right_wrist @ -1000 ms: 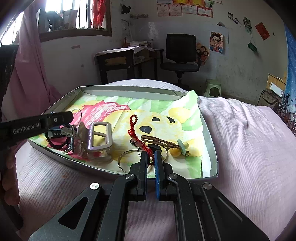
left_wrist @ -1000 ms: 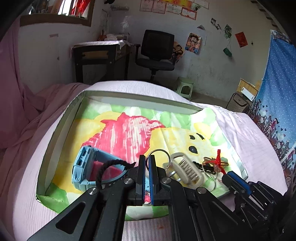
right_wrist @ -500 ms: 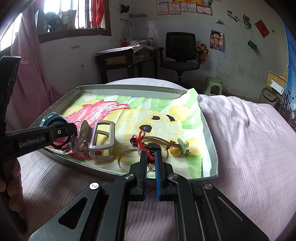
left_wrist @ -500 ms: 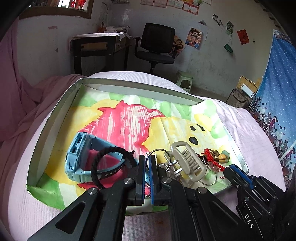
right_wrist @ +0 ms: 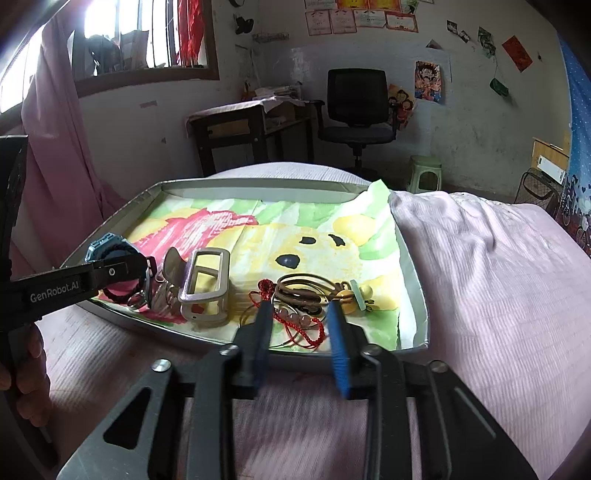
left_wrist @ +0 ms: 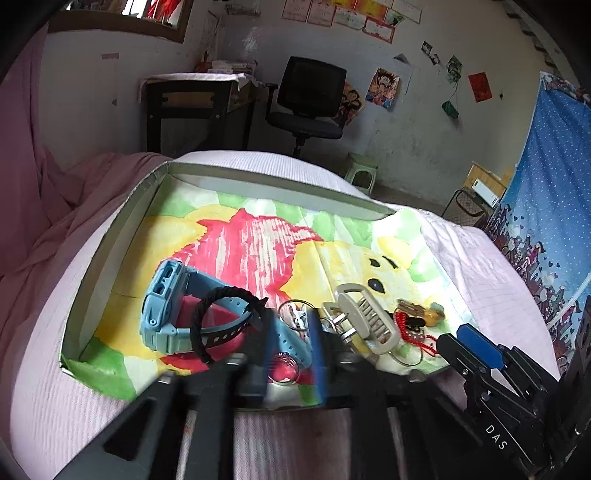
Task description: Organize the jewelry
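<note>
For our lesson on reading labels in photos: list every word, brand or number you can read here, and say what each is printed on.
"GenRobot.AI": white print on the left gripper, on its black arm.
"DAS": white letters on the right gripper, on its black body; any further letters are cut off.
Wall certificates and posters: print too small to read.

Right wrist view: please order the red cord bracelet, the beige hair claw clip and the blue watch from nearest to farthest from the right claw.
From the right claw:
1. Red cord bracelet: between the open fingers, at the tray's near edge.
2. Beige hair claw clip: to the left, further into the tray.
3. Blue watch: far left, partly behind the left claw.
</note>
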A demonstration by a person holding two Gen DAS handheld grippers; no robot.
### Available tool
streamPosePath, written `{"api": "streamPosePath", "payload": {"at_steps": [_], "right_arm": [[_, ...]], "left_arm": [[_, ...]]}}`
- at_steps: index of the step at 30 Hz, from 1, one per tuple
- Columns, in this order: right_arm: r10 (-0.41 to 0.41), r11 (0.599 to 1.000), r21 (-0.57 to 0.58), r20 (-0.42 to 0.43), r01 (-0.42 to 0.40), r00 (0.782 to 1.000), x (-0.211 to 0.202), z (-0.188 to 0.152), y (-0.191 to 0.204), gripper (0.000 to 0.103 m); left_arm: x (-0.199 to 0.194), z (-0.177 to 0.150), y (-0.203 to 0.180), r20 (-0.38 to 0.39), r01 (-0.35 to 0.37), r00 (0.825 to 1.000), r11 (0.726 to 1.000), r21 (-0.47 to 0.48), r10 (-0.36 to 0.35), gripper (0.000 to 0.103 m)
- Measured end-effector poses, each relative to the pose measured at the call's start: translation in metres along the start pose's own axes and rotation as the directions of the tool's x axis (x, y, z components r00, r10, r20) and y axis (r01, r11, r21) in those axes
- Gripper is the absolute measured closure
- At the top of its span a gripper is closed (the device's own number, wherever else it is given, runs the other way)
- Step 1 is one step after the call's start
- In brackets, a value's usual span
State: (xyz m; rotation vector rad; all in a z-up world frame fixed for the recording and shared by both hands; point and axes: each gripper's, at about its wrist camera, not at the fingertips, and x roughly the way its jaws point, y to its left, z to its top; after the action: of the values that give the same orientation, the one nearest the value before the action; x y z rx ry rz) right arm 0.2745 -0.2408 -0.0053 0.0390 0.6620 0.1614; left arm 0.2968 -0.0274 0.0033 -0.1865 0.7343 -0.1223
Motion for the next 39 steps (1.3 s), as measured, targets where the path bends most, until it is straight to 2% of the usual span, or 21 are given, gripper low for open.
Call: {"api": "streamPosePath", "payload": {"at_steps": [2,7,10,12,21,29,39], "right_arm": [[0.001,1.000,0.003,0.010,-0.001,1.000,-0.004,0.000,0.000,0.073],[0.007,1.000,0.015,0.034,-0.007,0.999,-0.012,0.002,-0.002,0.063],[0.011,1.000,0.021,0.047,-0.012,0.999,-0.017,0.003,-0.004,0.057],[0.017,0.999,0.026,0.060,-0.018,0.998,-0.021,0.003,-0.004,0.052],[0.026,0.998,0.054,0.114,-0.032,0.993,-0.039,0.001,-0.009,0.030],[0.050,0.996,0.064,0.149,-0.060,0.988,-0.055,-0.005,-0.009,0.012],[0.064,0.996,0.053,0.189,-0.075,0.980,-0.077,-0.014,-0.001,0.006]], "left_arm": [[-0.007,-0.001,0.001,0.030,-0.002,1.000,1.000,-0.003,0.002,0.057],[-0.018,-0.001,-0.001,0.066,-0.017,0.998,1.000,0.020,0.016,0.053],[-0.024,-0.001,0.000,0.085,-0.035,0.996,0.999,0.028,0.032,0.042],[-0.030,-0.003,0.001,0.107,-0.056,0.993,0.998,0.030,0.052,0.029],[-0.051,-0.015,0.007,0.174,-0.132,0.977,0.990,0.054,0.121,0.006],[-0.073,-0.027,0.017,0.236,-0.130,0.965,0.991,0.031,0.119,0.001],[-0.099,-0.048,0.020,0.286,-0.133,0.951,0.990,0.047,0.115,0.001]]}}
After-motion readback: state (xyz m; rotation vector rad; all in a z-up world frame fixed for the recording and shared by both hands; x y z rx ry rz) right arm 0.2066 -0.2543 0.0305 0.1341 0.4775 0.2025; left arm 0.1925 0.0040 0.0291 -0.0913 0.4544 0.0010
